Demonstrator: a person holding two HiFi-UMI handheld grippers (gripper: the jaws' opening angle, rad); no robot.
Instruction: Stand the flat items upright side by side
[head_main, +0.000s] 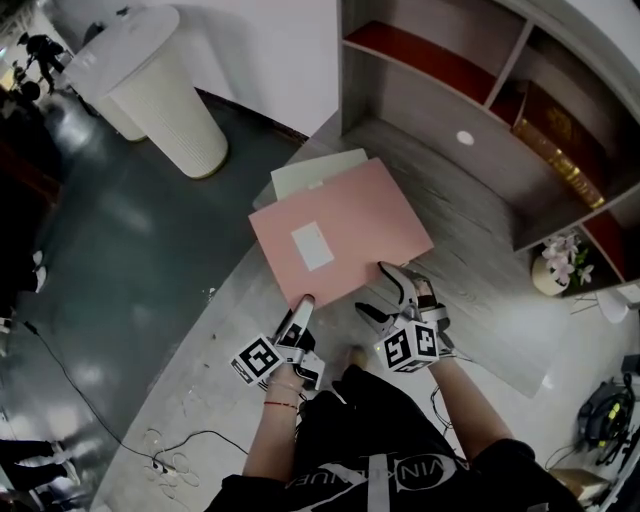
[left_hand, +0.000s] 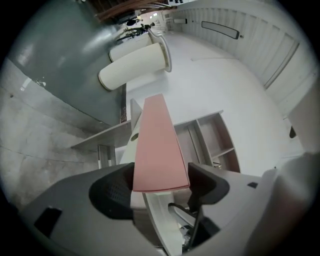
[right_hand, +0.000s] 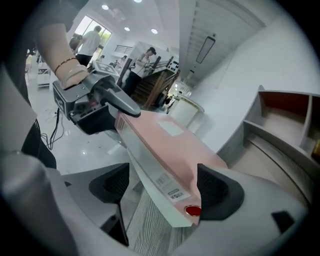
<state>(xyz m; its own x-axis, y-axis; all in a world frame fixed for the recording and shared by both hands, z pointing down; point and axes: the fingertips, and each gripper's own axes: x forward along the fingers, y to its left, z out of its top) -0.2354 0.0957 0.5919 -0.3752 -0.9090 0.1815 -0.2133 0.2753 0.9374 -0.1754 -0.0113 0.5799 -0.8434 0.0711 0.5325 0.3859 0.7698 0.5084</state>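
A thick pink file (head_main: 340, 235) with a white label lies on the grey wooden table (head_main: 470, 300), on top of a pale file (head_main: 315, 170) that shows at its far edge. My left gripper (head_main: 303, 305) is at the pink file's near left corner. In the left gripper view, rolled onto its side, the file's (left_hand: 157, 150) end fills the gap (left_hand: 160, 187) from pad to pad. My right gripper (head_main: 385, 290) stands open at the near right corner. That corner (right_hand: 170, 145), with a barcode label and a red stud, sits between its wide jaws (right_hand: 162, 187).
A white ribbed bin (head_main: 160, 85) stands on the dark floor to the left. A grey shelf unit (head_main: 480, 110) with red-backed compartments rises at the back right. A vase of flowers (head_main: 560, 262) sits at the right. Cables (head_main: 160, 455) trail on the floor. People (right_hand: 142, 60) stand far off.
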